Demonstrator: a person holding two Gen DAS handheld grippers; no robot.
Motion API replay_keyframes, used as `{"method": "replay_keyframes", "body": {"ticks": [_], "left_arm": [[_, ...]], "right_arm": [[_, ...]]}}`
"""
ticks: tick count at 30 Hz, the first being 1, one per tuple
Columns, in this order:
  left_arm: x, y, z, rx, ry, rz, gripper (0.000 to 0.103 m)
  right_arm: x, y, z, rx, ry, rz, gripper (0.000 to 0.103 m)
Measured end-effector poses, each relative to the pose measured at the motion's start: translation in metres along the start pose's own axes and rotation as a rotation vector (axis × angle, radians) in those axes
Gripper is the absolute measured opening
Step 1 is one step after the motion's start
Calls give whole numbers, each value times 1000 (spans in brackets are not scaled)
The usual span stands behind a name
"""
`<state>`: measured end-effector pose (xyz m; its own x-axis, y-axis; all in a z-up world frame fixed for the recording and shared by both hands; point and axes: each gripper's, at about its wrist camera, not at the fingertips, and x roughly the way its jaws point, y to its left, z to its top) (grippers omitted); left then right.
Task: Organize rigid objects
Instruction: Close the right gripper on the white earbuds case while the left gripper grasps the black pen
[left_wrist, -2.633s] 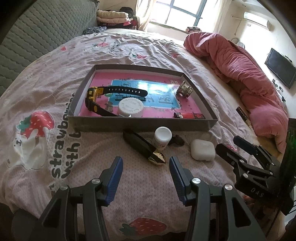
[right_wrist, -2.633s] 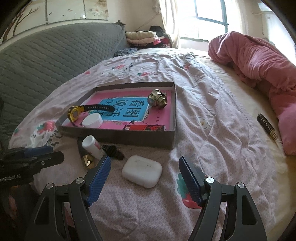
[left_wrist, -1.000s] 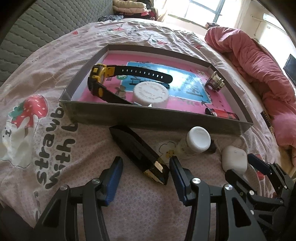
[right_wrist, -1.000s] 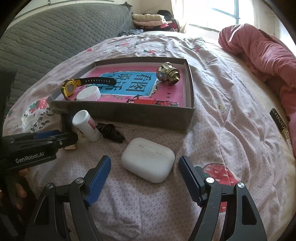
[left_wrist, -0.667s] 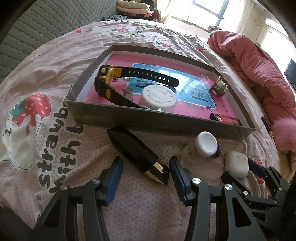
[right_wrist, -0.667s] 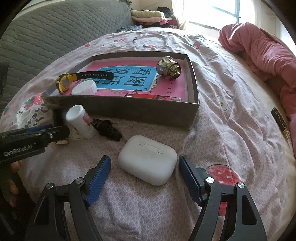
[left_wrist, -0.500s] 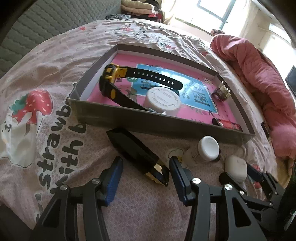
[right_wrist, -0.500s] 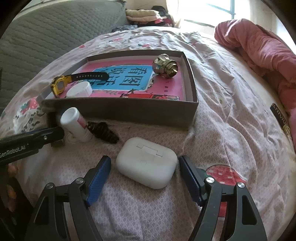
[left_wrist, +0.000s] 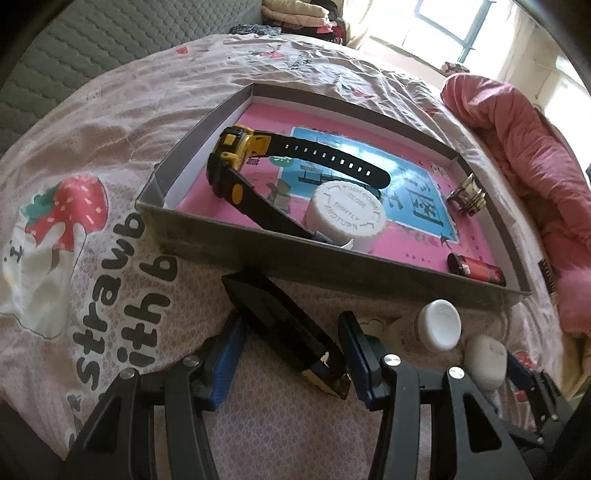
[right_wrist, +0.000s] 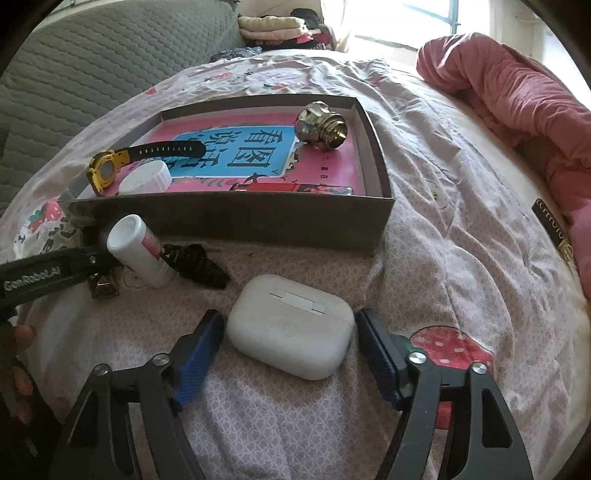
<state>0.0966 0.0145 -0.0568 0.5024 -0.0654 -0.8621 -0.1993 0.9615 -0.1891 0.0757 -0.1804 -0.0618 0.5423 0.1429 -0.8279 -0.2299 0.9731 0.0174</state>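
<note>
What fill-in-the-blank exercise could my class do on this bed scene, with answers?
1. The yellow-and-black wristwatch lies inside the shallow grey cardboard ____.
2. The white rounded earbud case lies between the fingers of the ____ hand-held gripper.
3. The black bar with a gold end lies ____ the box.
4. The round white screw cap lies ____ the box.

Answers: box; right; outside; inside

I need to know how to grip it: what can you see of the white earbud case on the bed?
The white earbud case is a smooth, rounded, hard-looking plastic box. It lies flat on the pink bedspread, lid shut, with a seam, a hinge plate and a small round button showing. It sits in front of the grey tray, between the blue pads of the right hand-held gripper, whose jaws have just been closing; the pads sit close beside it, contact unclear.
</note>
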Motion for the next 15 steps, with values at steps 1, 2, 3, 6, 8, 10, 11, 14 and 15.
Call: {"method": "replay_keyframes", "body": {"ticks": [1, 2, 3, 6, 8, 10, 11, 14, 15], "left_arm": [[1, -2, 0, 11, -3, 8, 52], [1, -3, -1, 21, -7, 12, 52], [1, -4, -1, 30, -12, 15, 52], [1, -4, -2, 50, -21, 15, 53], [1, -4, -3, 57, -25, 10, 53], [0, -1, -3, 55, -29, -9, 53], [-1, 1, -3, 52, -29, -19, 53], [-3, 6, -3, 51, -25, -45, 49], [-4, 7, -3, 50, -22, -54, 48]], "right_arm": [[-1, -2, 0, 3, -4, 5, 66], [-2, -4, 0, 6, -9, 12, 66], [-2, -5, 1, 6, -10, 17, 66], [-3, -5, 0, -7, -17, 20, 66], [-5, -5, 1, -13, -26, 25, 66], [-6, -6, 2, -10, -32, 33, 66], [-7, -7, 2, -6, -35, 40, 66], [-9, -9, 2, -5, -42, 51, 66], [-9, -9, 2, -7, -42, 53, 66]]}}
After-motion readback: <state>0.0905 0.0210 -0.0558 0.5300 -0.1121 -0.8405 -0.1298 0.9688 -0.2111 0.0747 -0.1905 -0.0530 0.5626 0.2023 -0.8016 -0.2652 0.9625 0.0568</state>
